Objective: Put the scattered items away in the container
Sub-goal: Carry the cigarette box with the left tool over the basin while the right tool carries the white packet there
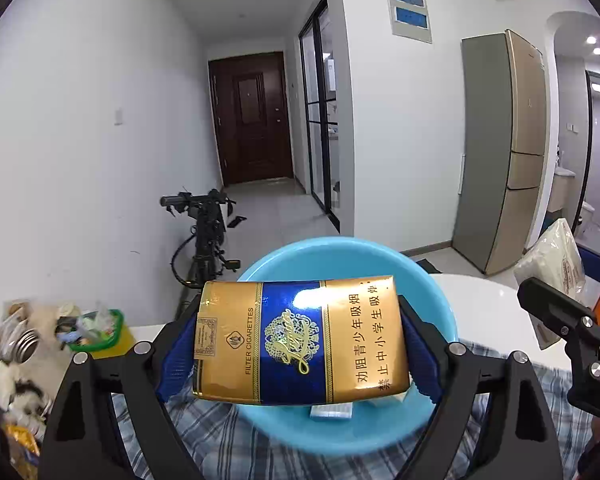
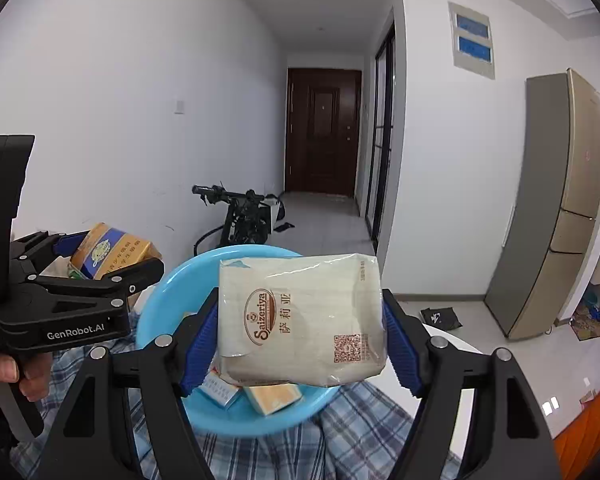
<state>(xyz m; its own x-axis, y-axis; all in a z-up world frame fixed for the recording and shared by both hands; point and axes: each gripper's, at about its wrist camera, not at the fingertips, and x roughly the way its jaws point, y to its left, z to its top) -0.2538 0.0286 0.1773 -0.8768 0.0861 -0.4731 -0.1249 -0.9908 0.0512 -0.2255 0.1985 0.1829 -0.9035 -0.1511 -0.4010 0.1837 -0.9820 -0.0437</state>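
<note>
My left gripper [image 1: 299,354] is shut on a gold and blue cigarette pack [image 1: 300,340], held sideways above the near side of a light blue bowl [image 1: 432,296]. My right gripper [image 2: 296,342] is shut on a beige packet of tissues [image 2: 300,316], hanging over the same blue bowl [image 2: 160,304]. Small boxes [image 2: 272,398] lie inside the bowl under the packet. In the right wrist view the left gripper [image 2: 112,260] with its cigarette pack [image 2: 108,250] appears at the left, a hand on its handle. The right gripper's tissue packet [image 1: 556,264] shows at the left wrist view's right edge.
The bowl stands on a blue checked cloth [image 1: 212,432] over a white table [image 1: 484,300]. A heap of clutter with a green-rimmed tub [image 1: 100,332] sits at the left. Behind are a black bicycle [image 1: 204,232], a hallway door and a tall fridge [image 1: 504,152].
</note>
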